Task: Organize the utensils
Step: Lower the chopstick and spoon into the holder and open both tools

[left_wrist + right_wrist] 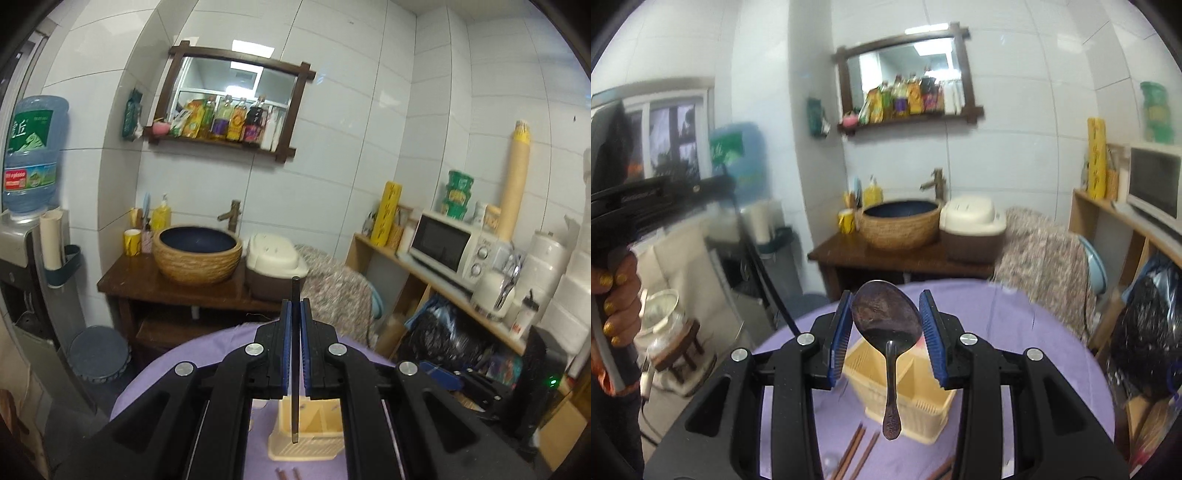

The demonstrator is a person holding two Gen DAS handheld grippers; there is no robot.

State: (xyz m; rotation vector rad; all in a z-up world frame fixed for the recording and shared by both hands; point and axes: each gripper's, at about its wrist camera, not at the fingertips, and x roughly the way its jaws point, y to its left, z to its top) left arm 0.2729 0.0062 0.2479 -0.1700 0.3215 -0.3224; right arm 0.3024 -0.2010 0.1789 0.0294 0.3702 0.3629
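My left gripper [295,306] is shut on a thin dark chopstick [294,354] held upright, its lower end hanging over the cream utensil caddy [314,424] on the purple tablecloth. My right gripper [886,325] is shut on the bowl of a metal spoon [886,317], handle hanging down over the same cream caddy [916,398], which has two compartments. Several brown chopsticks [857,450] lie on the cloth in front of the caddy; two ends also show in the left wrist view [286,472]. The left gripper body and the hand holding it show at the left of the right wrist view [624,221].
A round table with a purple cloth [1015,332] holds the caddy. Behind it are a wooden stand with a woven basin [197,254], a rice cooker [275,266], a patterned chair cover [340,291], a shelf with a microwave [447,247] and a water dispenser [29,184].
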